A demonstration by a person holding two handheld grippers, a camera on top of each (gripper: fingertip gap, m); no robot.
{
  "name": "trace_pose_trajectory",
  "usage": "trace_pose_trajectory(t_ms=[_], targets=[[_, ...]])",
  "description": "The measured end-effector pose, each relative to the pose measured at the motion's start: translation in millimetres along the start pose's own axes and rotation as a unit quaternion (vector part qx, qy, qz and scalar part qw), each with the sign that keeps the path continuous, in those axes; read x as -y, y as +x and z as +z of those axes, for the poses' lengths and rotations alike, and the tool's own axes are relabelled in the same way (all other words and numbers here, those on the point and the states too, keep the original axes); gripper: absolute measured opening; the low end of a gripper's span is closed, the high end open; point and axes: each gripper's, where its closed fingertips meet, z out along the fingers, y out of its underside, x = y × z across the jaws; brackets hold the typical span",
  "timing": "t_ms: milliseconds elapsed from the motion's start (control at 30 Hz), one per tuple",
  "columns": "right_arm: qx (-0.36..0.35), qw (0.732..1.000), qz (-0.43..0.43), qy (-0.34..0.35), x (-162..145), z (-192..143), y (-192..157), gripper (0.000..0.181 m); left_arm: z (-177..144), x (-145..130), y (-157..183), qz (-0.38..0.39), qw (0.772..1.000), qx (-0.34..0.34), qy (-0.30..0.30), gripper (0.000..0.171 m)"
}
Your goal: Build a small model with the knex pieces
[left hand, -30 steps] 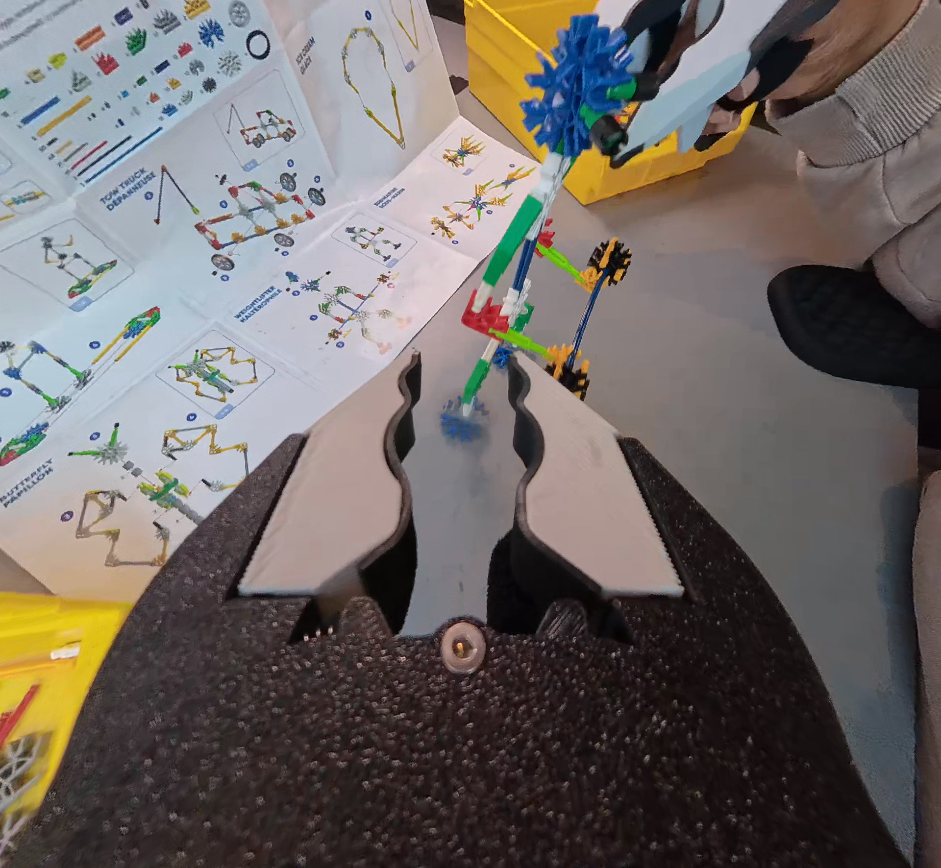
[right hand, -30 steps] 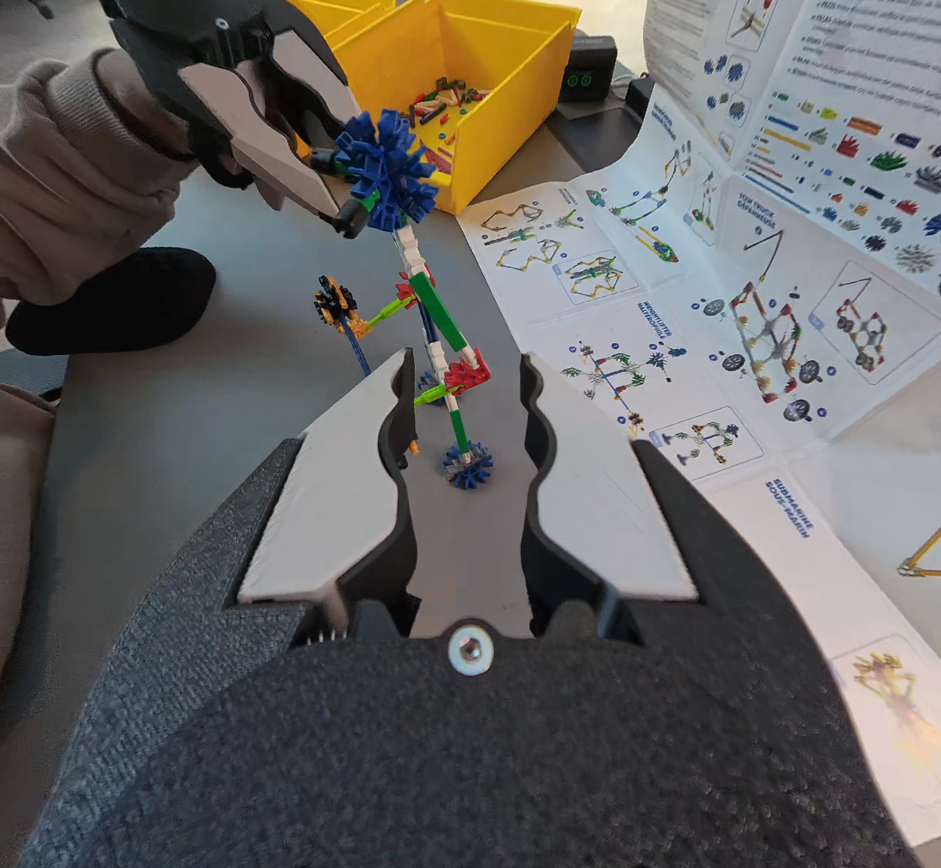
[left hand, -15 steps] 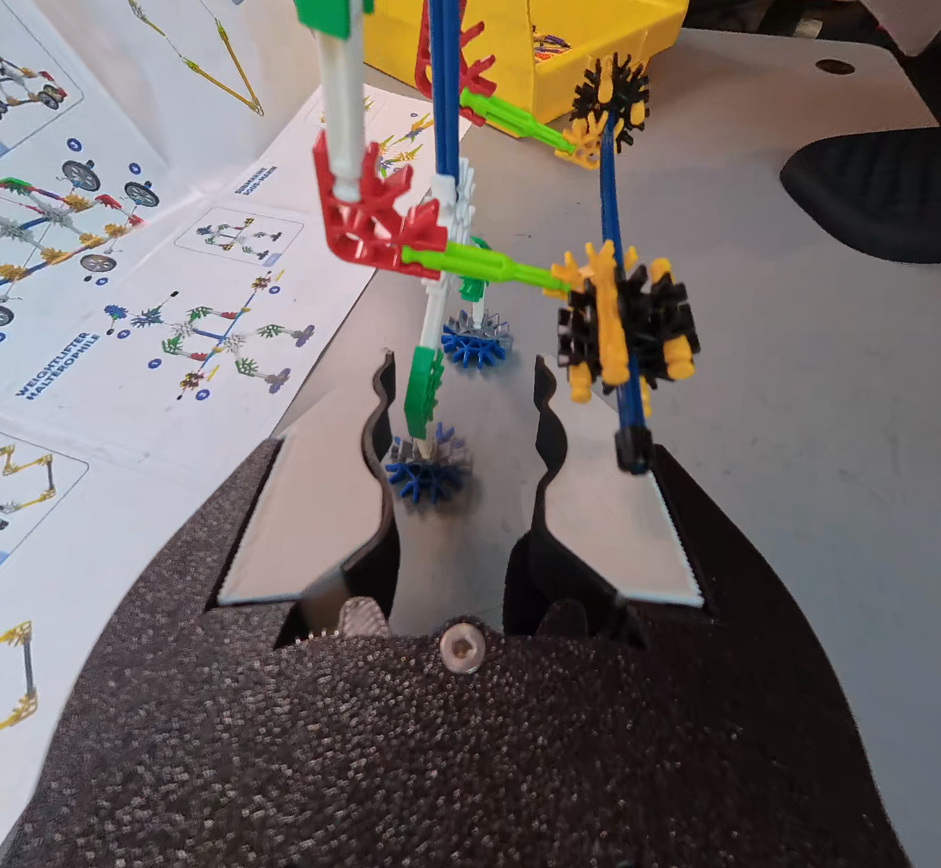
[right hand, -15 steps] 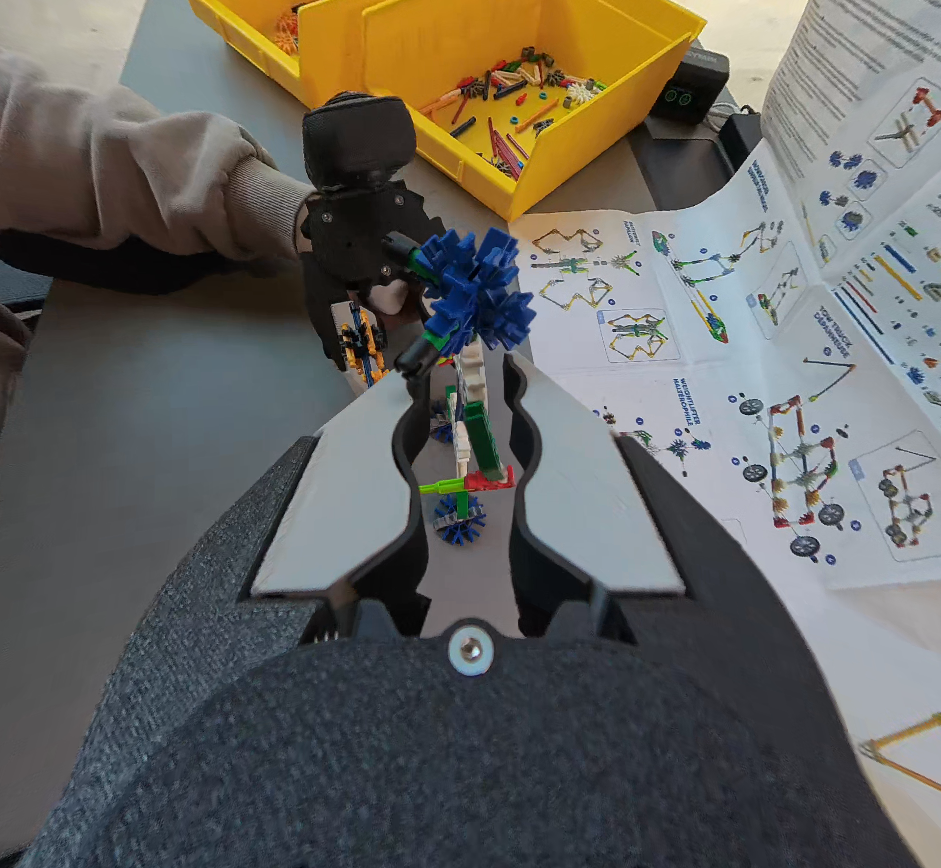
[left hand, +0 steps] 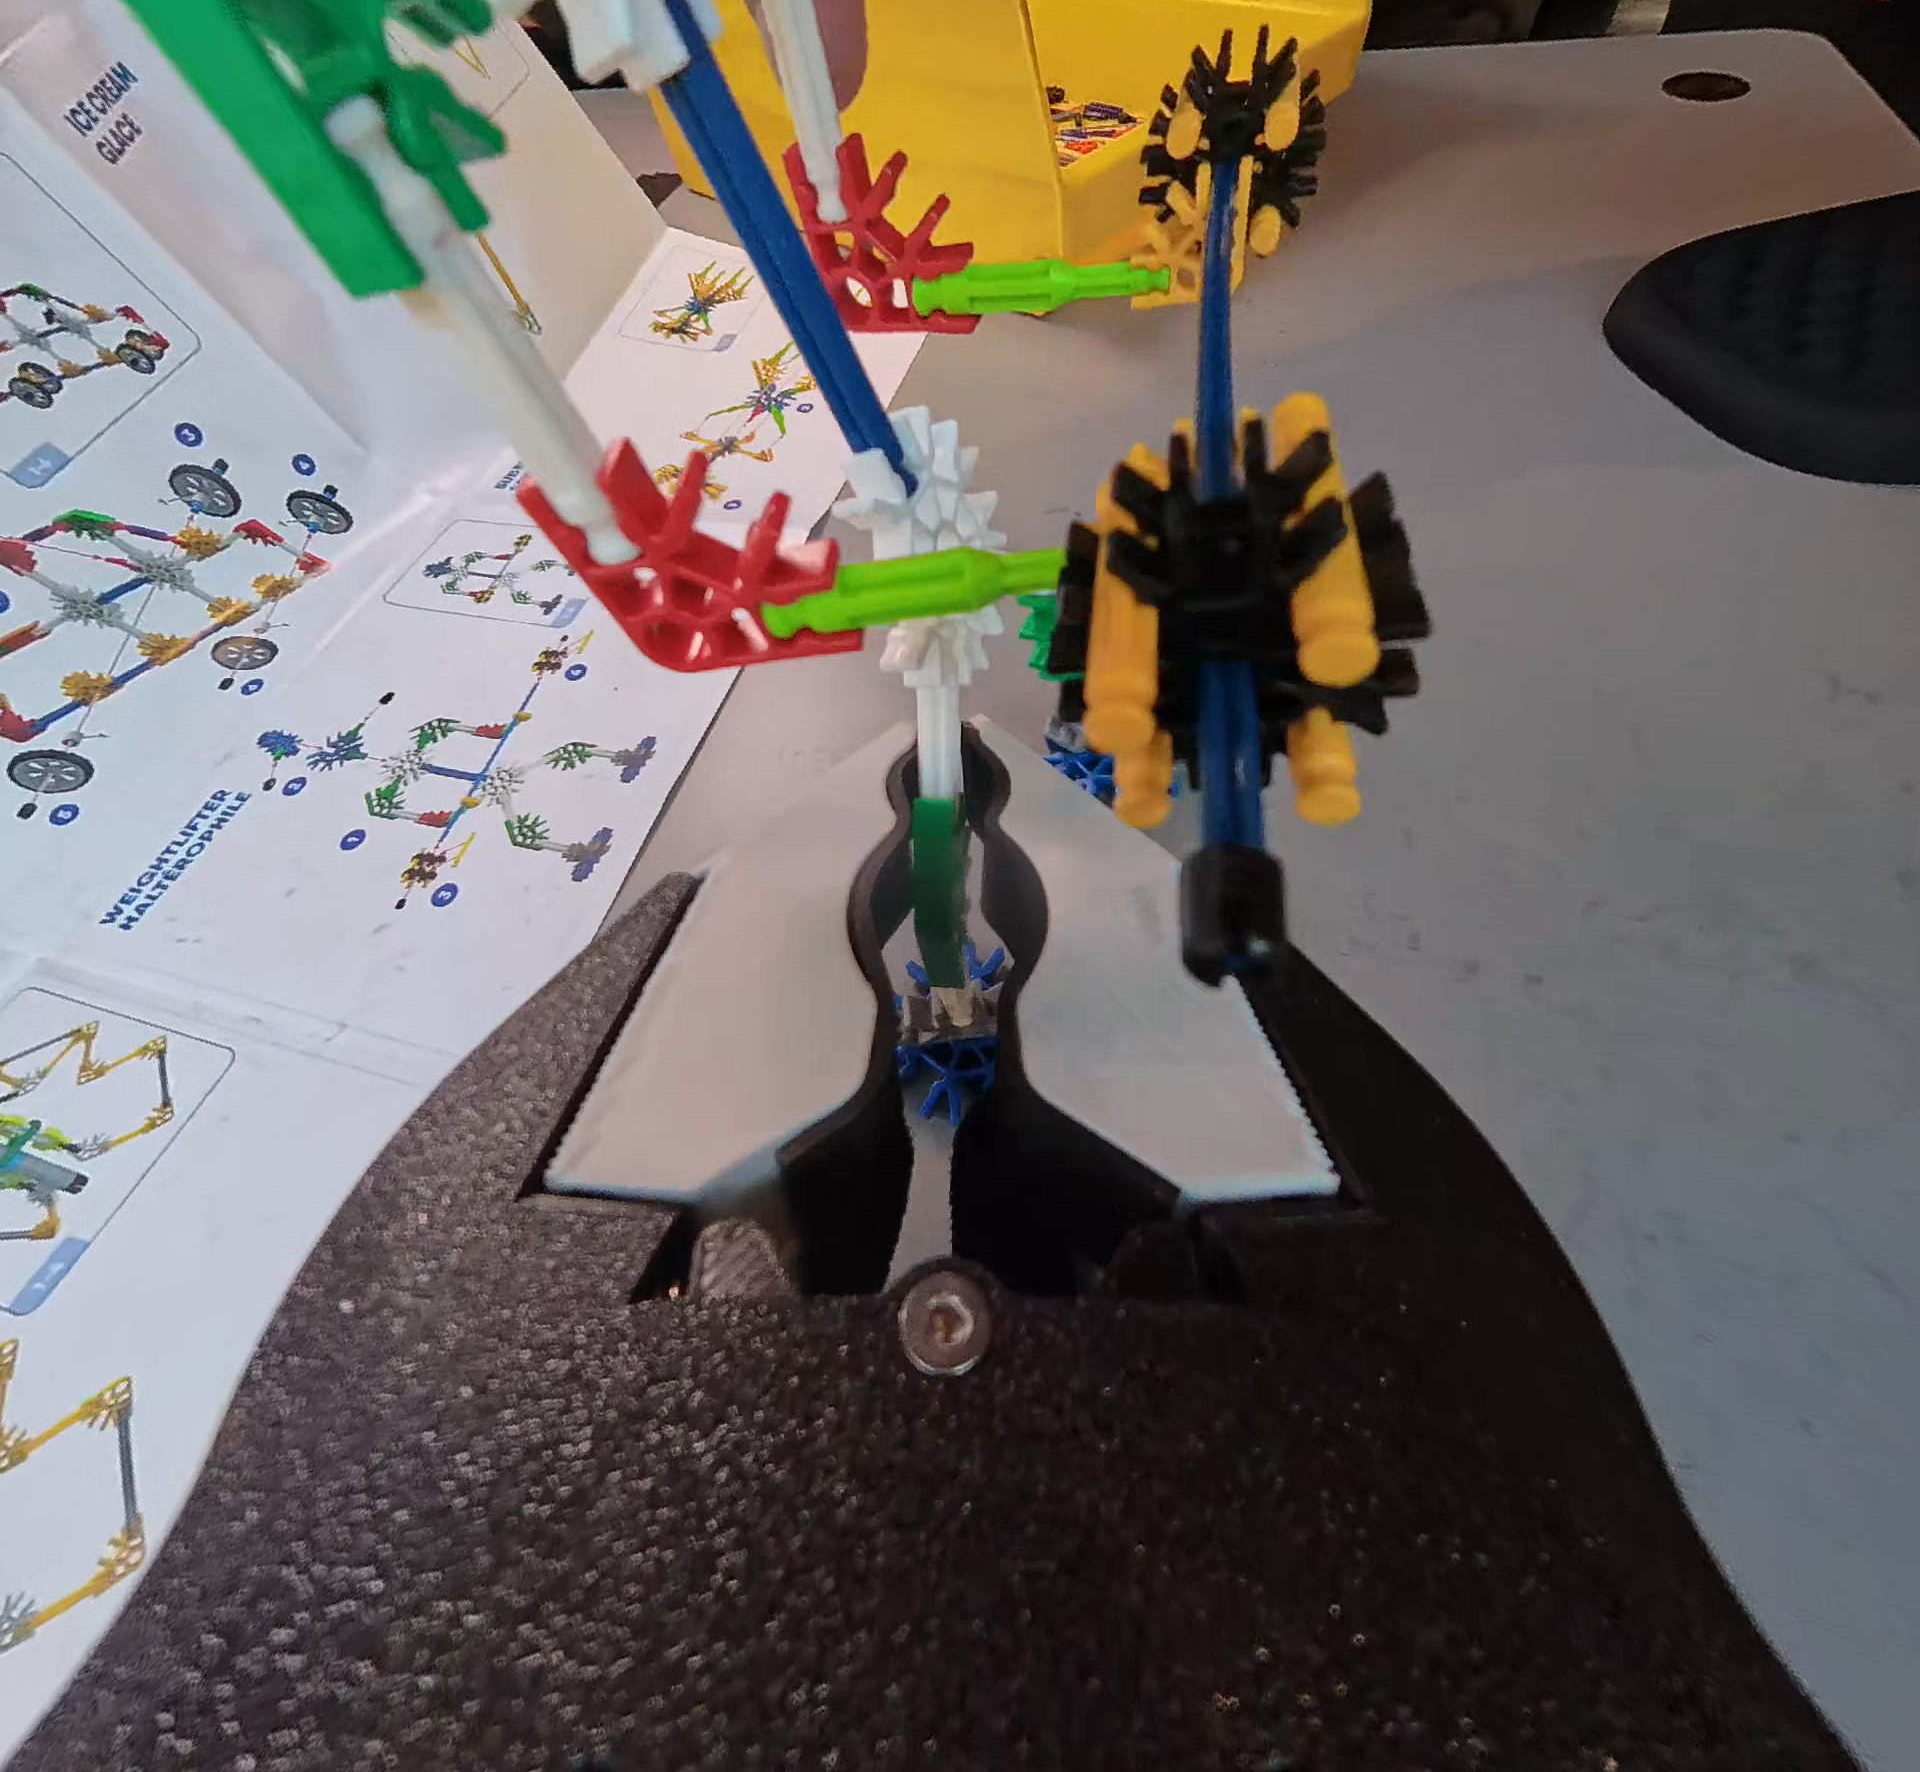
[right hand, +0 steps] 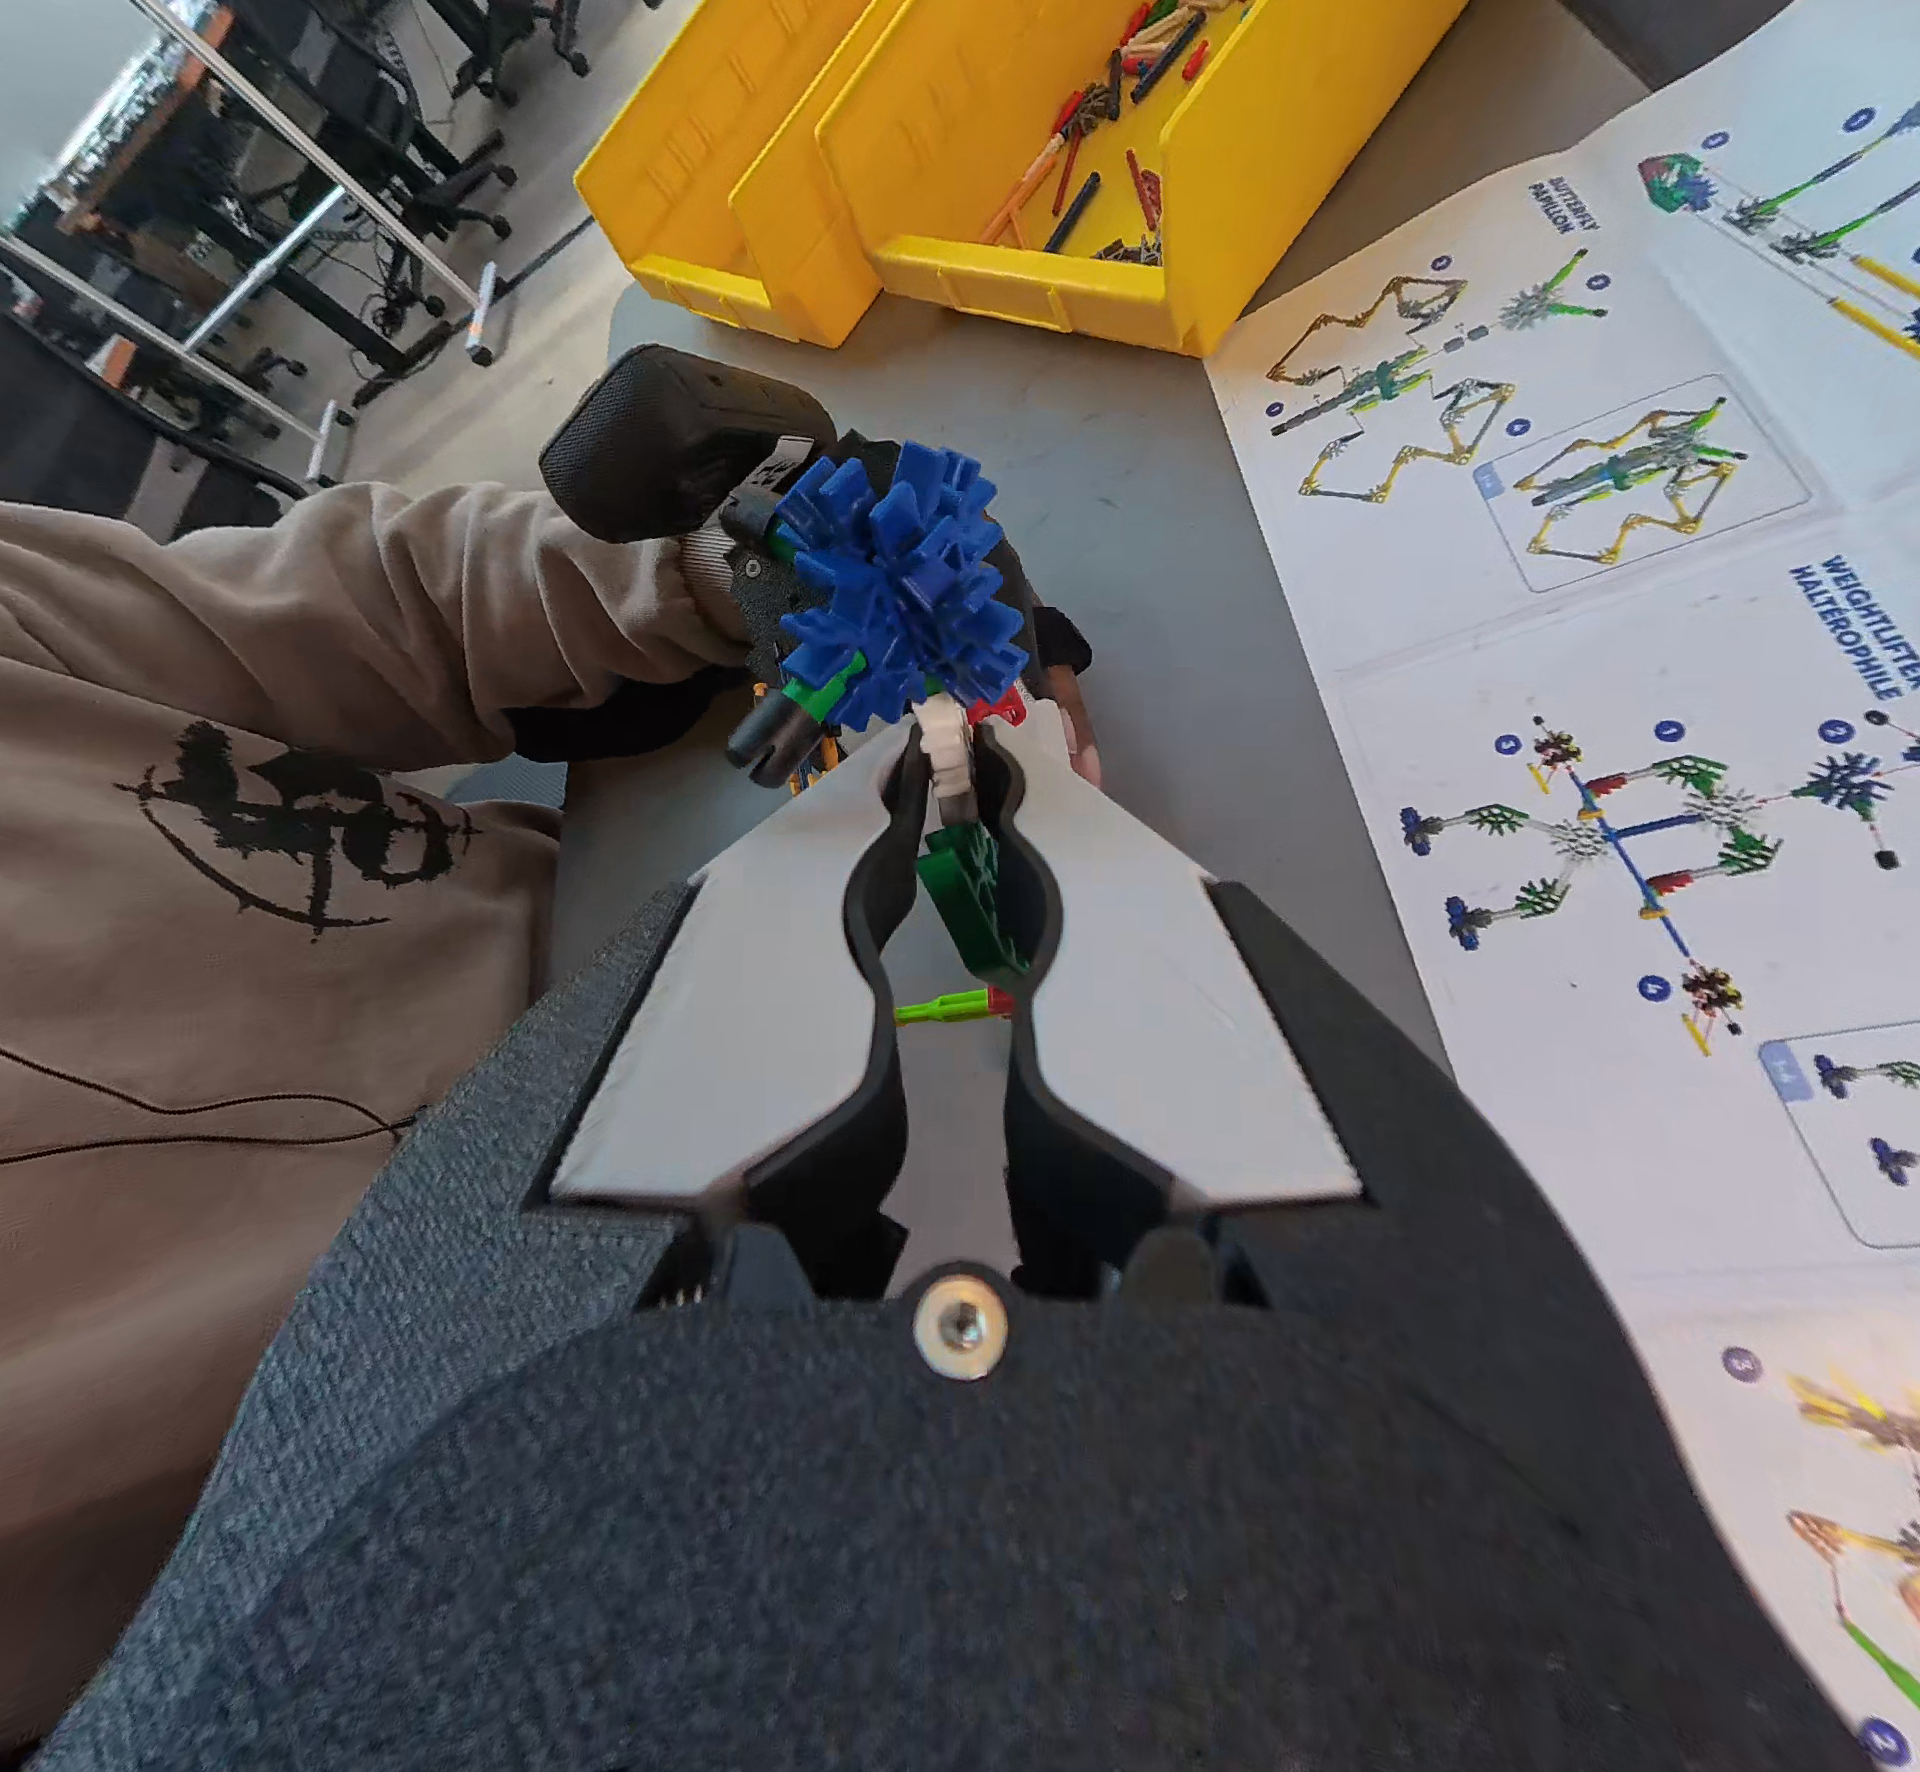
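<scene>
Since half a second ago both your grippers have closed in on the rod-and-connector figure (left hand: 935, 569). Your left gripper (left hand: 940, 777) now pinches its white-and-green leg rod (left hand: 938, 839) at frame centre, just above the blue foot connector (left hand: 945, 1047). Your right gripper (right hand: 948, 766) pinches the white neck rod (right hand: 943, 751) under the blue head cluster (right hand: 899, 595), mid-frame. Judged by its build, the figure is light, rigid plastic with snap joints that may pop apart; hold rods close to connectors, not the yellow-and-black clusters (left hand: 1236, 600).

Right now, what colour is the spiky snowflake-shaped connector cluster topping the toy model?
Blue, clearest in the right wrist view.
</scene>
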Motion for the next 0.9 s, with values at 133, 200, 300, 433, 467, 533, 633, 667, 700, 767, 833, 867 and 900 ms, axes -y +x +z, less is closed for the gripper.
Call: trace_pose_trajectory(t_ms=[133,200,300,433,467,533,633,667,700,767,833,867,900], targets=[[0.015,1.0,0.002,0.006,-1,0,-3,0.008,0,0,0,0.01,1.0,0.0,0.0,0.005],[-0.002,1.0,-0.026,0.003,0,0,-3,0.007,0,0,-1,0.01,1.0,0.004,-0.002,0.005],[-0.039,0.994,-0.106,-0.003,1,1,-6,0.006,-4,-6,-4,0.002,1.0,0.009,-0.025,0.018],[-0.081,0.979,-0.189,-0.008,3,5,-12,0.006,-19,-12,-7,-0.028,0.998,0.001,-0.048,0.03],[-0.092,0.975,-0.202,-0.01,3,5,-13,0.006,-23,-16,-9,-0.029,0.998,0.008,-0.058,0.03],[-0.1,0.971,-0.219,-0.012,2,7,-16,0.006,-27,-30,-13,-0.038,0.995,0.02,-0.092,0.029],[-0.094,0.972,-0.215,-0.014,1,9,-18,0.006,-20,-50,-17,-0.037,0.99,0.039,-0.13,0.03],[-0.092,0.972,-0.216,-0.012,1,9,-18,0.006,-16,-50,-17,-0.035,0.99,0.042,-0.127,0.028],[-0.086,0.973,-0.214,-0.011,1,9,-19,0.006,-15,-49,-19,-0.027,0.99,0.048,-0.13,0.022],[-0.078,0.974,-0.213,-0.009,0,9,-20,0.006,-13,-49,-19,-0.015,0.989,0.041,-0.142,0.022],[-0.067,0.974,-0.215,-0.006,-1,8,-21,0.006,-12,-48,-17,-0.009,0.99,0.027,-0.136,0.022],[-0.061,0.975,-0.212,-0.003,-2,7,-22,0.006,-12,-48,-14,-0.01,0.991,0.013,-0.13,0.021],[-0.056,0.977,-0.206,0.001,-2,6,-21,0.006,-13,-47,-10,-0.014,0.992,-0.002,-0.123,0.022]])
